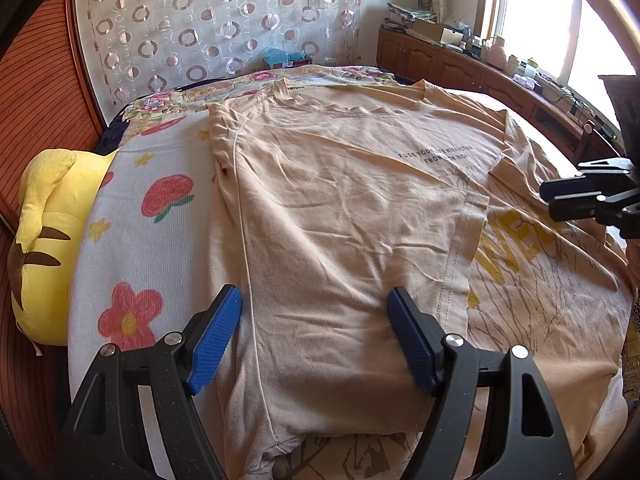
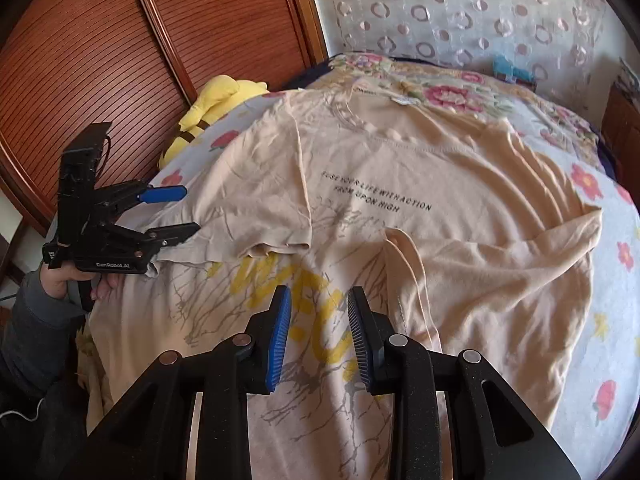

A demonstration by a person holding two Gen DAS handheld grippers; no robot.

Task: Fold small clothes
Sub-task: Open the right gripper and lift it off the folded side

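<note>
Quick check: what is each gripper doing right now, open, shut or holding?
Left gripper: open, nothing held, above the T-shirt.
Right gripper: partly open, nothing held.

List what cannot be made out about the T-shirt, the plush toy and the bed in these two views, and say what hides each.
- T-shirt yellow word: right wrist view, the right gripper and folded sleeves cover part.
- T-shirt hem: both views, cut off by the bottom edge and grippers.
- Plush toy: left wrist view, mostly behind the bedcover.
- Cabinet clutter: too small.
- Left gripper: nothing between its fingers.
</note>
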